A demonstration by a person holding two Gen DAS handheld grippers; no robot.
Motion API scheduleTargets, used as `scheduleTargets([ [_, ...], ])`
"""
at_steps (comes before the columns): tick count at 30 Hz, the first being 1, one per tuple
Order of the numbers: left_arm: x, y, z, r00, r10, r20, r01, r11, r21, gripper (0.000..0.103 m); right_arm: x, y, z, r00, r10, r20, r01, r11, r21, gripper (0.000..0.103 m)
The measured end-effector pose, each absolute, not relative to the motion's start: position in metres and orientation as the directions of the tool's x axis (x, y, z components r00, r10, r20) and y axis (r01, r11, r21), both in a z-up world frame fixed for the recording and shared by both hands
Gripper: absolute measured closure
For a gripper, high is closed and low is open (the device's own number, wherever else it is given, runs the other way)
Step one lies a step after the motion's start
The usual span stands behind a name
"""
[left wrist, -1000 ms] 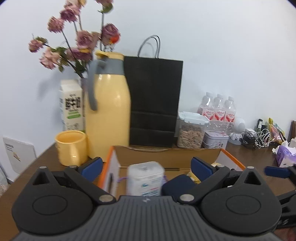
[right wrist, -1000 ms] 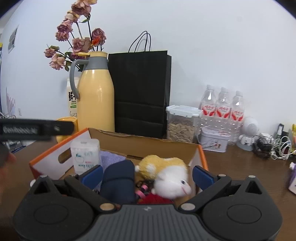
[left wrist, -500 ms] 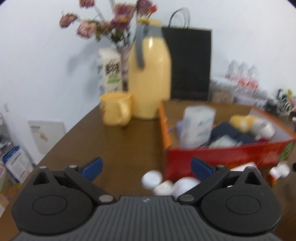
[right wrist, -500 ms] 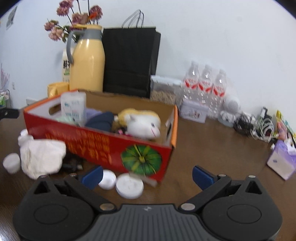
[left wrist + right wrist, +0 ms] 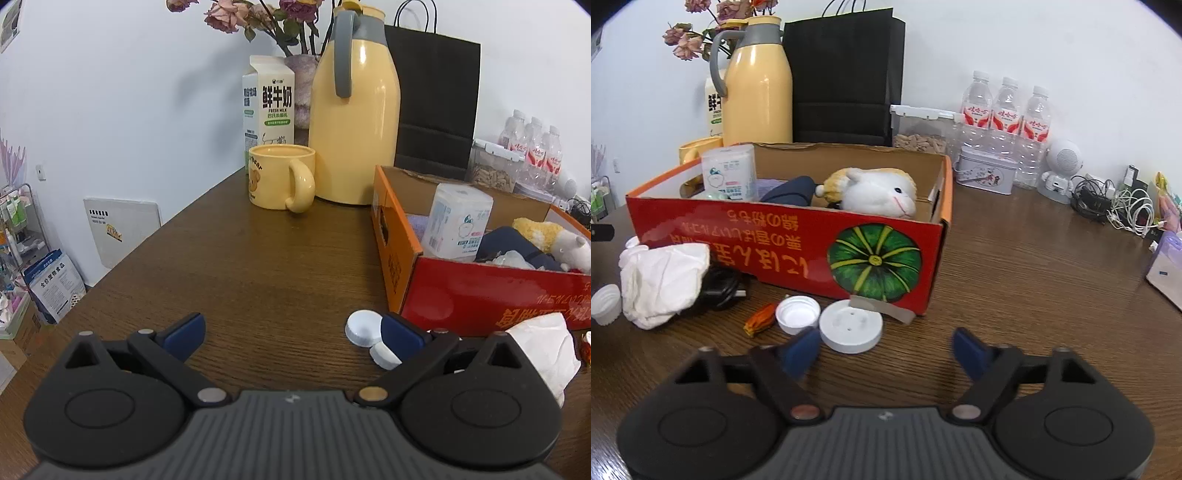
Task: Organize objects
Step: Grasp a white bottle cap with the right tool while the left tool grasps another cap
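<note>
R gripper (image 5: 886, 347) jaws just been closing, still apart, nothing betw them; white disc (image 5: 850, 325) just beside my L finger. L gripper (image 5: 291, 334) wide, empty, near red box (image 5: 480, 291).

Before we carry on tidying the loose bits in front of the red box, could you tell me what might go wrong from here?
1. The right gripper, its jaws just closing with nothing between them, sits beside the flat white disc; one finger may push it away rather than grip it.
2. The left gripper has a white cap outside its finger, so it could be knocked aside.
3. The crumpled tissue hides part of a black cable, which might snag.
</note>
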State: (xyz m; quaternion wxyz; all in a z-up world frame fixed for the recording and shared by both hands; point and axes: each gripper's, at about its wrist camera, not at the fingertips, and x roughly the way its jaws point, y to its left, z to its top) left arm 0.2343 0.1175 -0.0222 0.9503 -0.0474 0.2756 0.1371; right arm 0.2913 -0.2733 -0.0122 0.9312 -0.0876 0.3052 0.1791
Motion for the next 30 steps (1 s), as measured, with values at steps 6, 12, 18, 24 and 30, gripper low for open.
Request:
scheduleTargets([
  [6, 0.236, 0.116, -0.023, 0.801, 0.241, -0.548, -0.292, 0.956, -0.006, 0.0, 0.29, -0.264, -0.012, 0.74, 0.306, -0.599, -0.417, 0.908, -0.05, 0.055],
  [12, 0.238, 0.117, -0.024, 0.797, 0.242, -0.554, -0.295, 0.955, -0.007, 0.0, 0.29, -0.257, -0.011, 0.729, 0.335, -0.598, -0.439, 0.898, -0.033, 0.067],
  [18, 0.238, 0.119, -0.024, 0.796, 0.234, -0.558, -0.294, 0.955, -0.019, 0.0, 0.277, -0.255, -0.008, 0.745, 0.34, -0.573, -0.456, 0.887, -0.066, 0.067],
  [24, 0.24, 0.12, -0.026, 0.787, 0.234, -0.571, -0.299, 0.954, -0.023, 0.0, 0.264, -0.258, 0.0, 0.765, 0.363, -0.532, -0.46, 0.886, -0.056, 0.067],
  [30, 0.244, 0.119, -0.028, 0.787, 0.214, -0.579, -0.282, 0.959, -0.028, 0.0, 0.254, -0.261, 0.006, 0.782, 0.374, -0.499, -0.452, 0.891, -0.039, 0.067],
])
